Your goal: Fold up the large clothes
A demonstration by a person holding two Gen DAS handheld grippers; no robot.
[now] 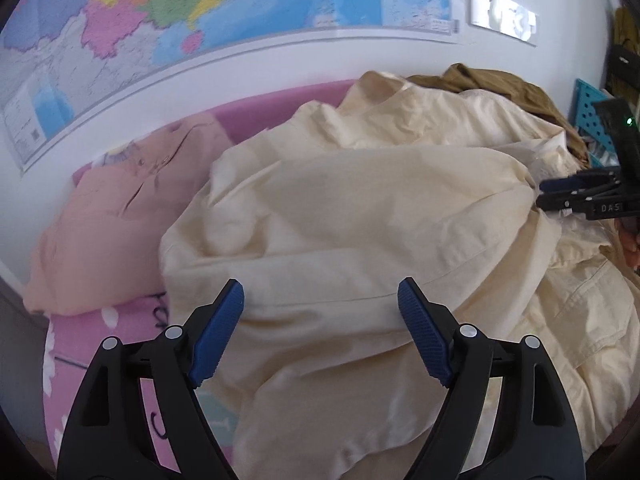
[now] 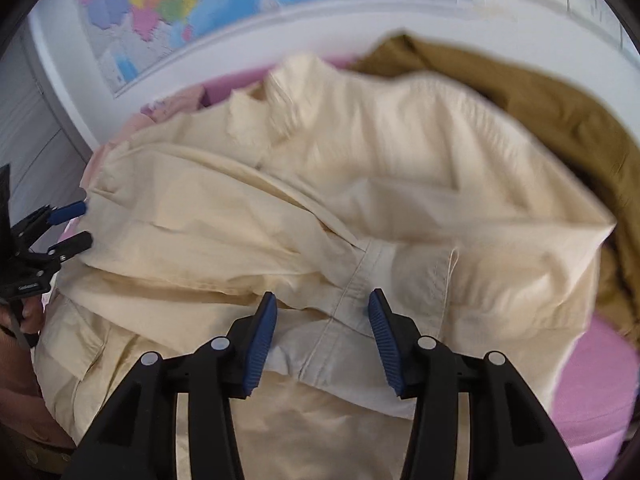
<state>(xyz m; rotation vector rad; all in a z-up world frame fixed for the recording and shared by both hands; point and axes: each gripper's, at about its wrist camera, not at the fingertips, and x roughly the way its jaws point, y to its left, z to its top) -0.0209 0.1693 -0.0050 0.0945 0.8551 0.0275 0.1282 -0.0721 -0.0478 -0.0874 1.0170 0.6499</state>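
A large cream shirt (image 1: 360, 216) lies crumpled on a pink surface (image 1: 92, 344), with a sleeve folded across its body. My left gripper (image 1: 320, 304) is open, its blue pads just above the folded sleeve's near edge. In the right wrist view the same cream shirt (image 2: 320, 208) fills the middle. My right gripper (image 2: 322, 316) is open over the cuff area (image 2: 384, 264). The right gripper also shows at the right edge of the left wrist view (image 1: 540, 194), touching the shirt's edge. The left gripper shows at the left of the right wrist view (image 2: 86, 224), open.
A peach folded garment (image 1: 112, 216) lies left of the shirt. A brown garment (image 2: 540, 96) lies behind it. A wall map (image 1: 200, 8) hangs behind. A teal perforated panel (image 1: 592, 112) stands at the far right.
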